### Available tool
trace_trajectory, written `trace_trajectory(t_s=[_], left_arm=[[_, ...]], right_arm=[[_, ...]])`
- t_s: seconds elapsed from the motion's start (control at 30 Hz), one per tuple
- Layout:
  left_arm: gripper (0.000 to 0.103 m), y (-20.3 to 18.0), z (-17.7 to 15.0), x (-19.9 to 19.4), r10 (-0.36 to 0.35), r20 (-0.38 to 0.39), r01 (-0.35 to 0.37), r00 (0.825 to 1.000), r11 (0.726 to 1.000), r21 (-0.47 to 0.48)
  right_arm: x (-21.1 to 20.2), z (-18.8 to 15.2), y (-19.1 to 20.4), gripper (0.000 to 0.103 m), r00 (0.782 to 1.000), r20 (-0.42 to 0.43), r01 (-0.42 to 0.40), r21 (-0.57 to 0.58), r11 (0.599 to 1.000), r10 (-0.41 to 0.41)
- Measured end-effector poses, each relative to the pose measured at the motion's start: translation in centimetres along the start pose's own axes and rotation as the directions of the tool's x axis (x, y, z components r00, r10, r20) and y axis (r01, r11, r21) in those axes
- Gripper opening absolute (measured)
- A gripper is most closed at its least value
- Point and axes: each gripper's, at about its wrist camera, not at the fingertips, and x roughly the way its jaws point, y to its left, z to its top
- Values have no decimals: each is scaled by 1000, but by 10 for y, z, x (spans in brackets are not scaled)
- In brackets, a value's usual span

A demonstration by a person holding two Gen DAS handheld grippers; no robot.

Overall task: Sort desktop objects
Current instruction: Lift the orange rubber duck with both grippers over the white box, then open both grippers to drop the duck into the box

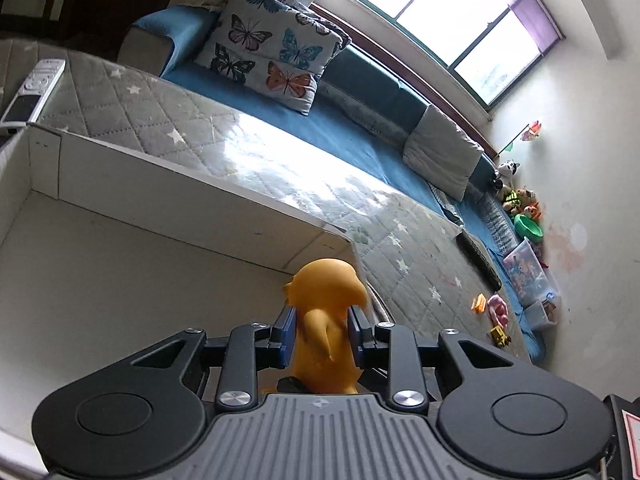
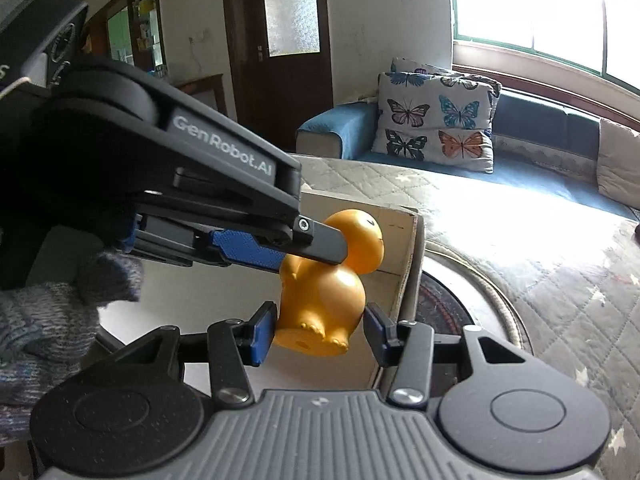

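Note:
An orange toy figure is clamped at its neck between the blue pads of my left gripper, held above the white cardboard box. In the right wrist view the same figure hangs between my right gripper's blue pads. The left pad touches its base and the right pad stands a little apart, so the right gripper is open. The left gripper reaches in from the left and grips the figure's neck.
The box's rim stands on a grey star-quilted table cover. A remote control lies far left. Small toys lie at the cover's right end. A blue sofa with a butterfly cushion runs behind.

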Motion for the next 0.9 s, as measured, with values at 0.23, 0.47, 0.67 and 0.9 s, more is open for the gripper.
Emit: trace_trajectory(t_s=[0.23,0.47,0.67,0.9], left_arm=[[27,9,-3,12,-6,-26,5,1000,1000,-17],[28,-6,-5,-6,-19,17,18,1000,999,28],[28,-22,-20,-31,-16,45,13,999,997,70],[28,-37,-52,-63,5,65,-12,998,994,108]], right_arm=[[-9,-5,9,50,1000,27,16,-20,1000,-16],[-40,-10,2,51,997,73,22,-12,1000,-21],[-73,-19,-4,56,994,106,11,-6,1000,-10],[-99,-39,-4,63,995,103,18,-46,999,-13]])
